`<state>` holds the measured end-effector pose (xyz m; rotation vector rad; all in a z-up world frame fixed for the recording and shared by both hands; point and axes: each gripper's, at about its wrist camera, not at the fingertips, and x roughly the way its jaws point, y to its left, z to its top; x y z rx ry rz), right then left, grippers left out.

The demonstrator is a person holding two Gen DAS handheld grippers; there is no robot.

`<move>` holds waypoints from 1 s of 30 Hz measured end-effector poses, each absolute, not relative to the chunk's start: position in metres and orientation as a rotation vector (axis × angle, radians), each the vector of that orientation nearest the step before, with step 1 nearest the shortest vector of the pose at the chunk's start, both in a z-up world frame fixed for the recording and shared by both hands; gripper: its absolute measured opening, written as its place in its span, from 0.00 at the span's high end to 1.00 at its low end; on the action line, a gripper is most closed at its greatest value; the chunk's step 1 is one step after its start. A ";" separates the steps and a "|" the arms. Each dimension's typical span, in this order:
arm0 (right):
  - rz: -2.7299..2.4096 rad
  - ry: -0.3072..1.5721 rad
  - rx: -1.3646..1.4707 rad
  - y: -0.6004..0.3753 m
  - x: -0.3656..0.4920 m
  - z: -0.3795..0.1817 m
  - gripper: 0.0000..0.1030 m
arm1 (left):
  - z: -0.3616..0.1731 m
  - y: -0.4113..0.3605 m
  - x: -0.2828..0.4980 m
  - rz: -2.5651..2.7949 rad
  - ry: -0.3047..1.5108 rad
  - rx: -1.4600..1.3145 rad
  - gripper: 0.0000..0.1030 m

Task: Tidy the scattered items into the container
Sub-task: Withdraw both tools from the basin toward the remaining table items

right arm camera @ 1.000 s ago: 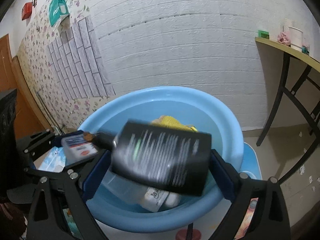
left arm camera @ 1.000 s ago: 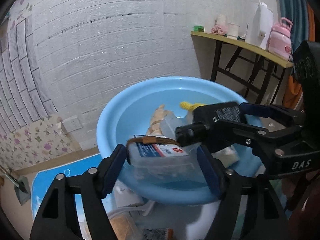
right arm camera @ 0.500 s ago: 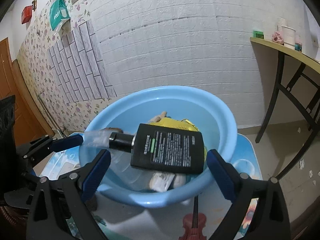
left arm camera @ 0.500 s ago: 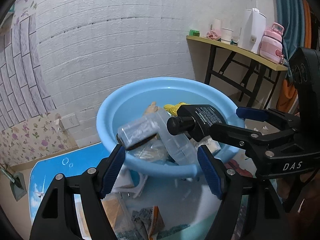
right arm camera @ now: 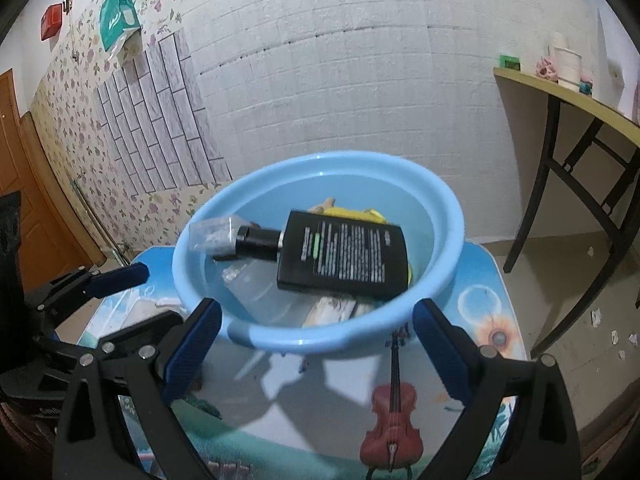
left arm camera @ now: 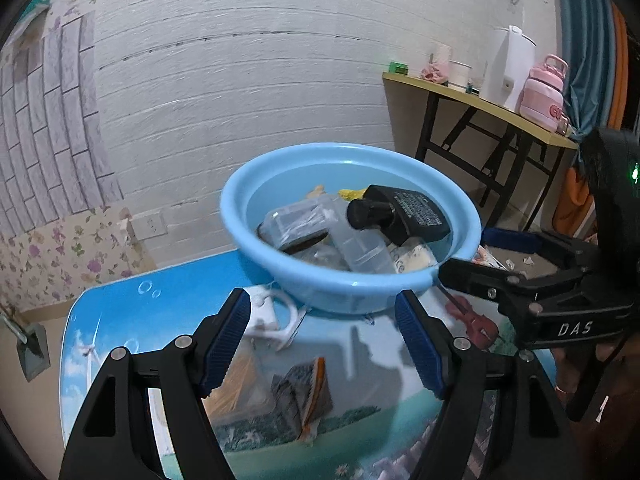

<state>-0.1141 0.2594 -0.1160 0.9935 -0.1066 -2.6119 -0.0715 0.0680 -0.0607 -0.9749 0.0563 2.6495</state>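
A light blue basin [left arm camera: 320,276] [right arm camera: 320,340] stands on a small picture-printed table. Inside it lie a flat black bottle [left arm camera: 404,212] [right arm camera: 344,256], a clear plastic box [left arm camera: 300,220] [right arm camera: 212,234], a yellow item [right arm camera: 352,213] and other small packets. My left gripper [left arm camera: 326,340] is open and empty, above the table just short of the basin. My right gripper [right arm camera: 316,348] is open and empty, also just short of the basin's near rim; it shows in the left wrist view [left arm camera: 476,254] at the right.
On the table in front of the basin lie a white cup-like item [left arm camera: 268,316] and a torn snack packet [left arm camera: 300,396]. A yellow-topped side table [left arm camera: 480,108] with a kettle and pink bottle stands at the right. A white brick wall is behind.
The left gripper let go of the clear box and the right gripper let go of the black bottle; both now lie in the basin. Both grippers have pulled back from it.
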 end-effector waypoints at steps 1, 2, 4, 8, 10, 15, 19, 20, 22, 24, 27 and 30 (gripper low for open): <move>-2.611 -0.100 1.005 0.259 -0.112 -0.119 0.05 | -0.062 0.065 -0.070 2.654 0.052 -0.979 0.28; -2.609 -0.096 1.017 0.258 -0.110 -0.122 0.05 | -0.063 0.062 -0.068 2.660 0.050 -0.984 0.28; -2.600 -0.092 1.039 0.257 -0.107 -0.127 0.05 | -0.065 0.055 -0.063 2.671 0.046 -0.997 0.28; -2.587 -0.077 1.067 0.256 -0.100 -0.136 0.05 | -0.075 0.038 -0.051 2.693 0.031 -1.029 0.28; -2.577 -0.073 1.085 0.254 -0.097 -0.140 0.05 | -0.080 0.031 -0.048 2.697 0.014 -1.046 0.28; -2.549 -0.049 1.137 0.248 -0.091 -0.154 0.05 | -0.092 0.016 -0.038 2.710 0.009 -1.093 0.28; -2.523 -0.041 1.154 0.240 -0.086 -0.159 0.05 | -0.103 0.005 -0.035 2.719 -0.003 -1.133 0.28; -2.518 -0.040 1.152 0.238 -0.085 -0.159 0.05 | -0.106 0.002 -0.035 2.721 -0.008 -1.145 0.28; -2.507 -0.049 1.145 0.234 -0.084 -0.159 0.05 | -0.111 -0.005 -0.032 2.724 -0.021 -1.171 0.28; -2.488 -0.074 1.145 0.231 -0.085 -0.160 0.05 | -0.115 -0.010 -0.031 2.724 -0.032 -1.192 0.28; -2.460 -0.100 1.138 0.221 -0.083 -0.161 0.05 | -0.120 -0.017 -0.031 2.728 -0.051 -1.215 0.28; -2.448 -0.119 1.128 0.214 -0.083 -0.162 0.07 | -0.122 -0.021 -0.033 2.731 -0.075 -1.228 0.26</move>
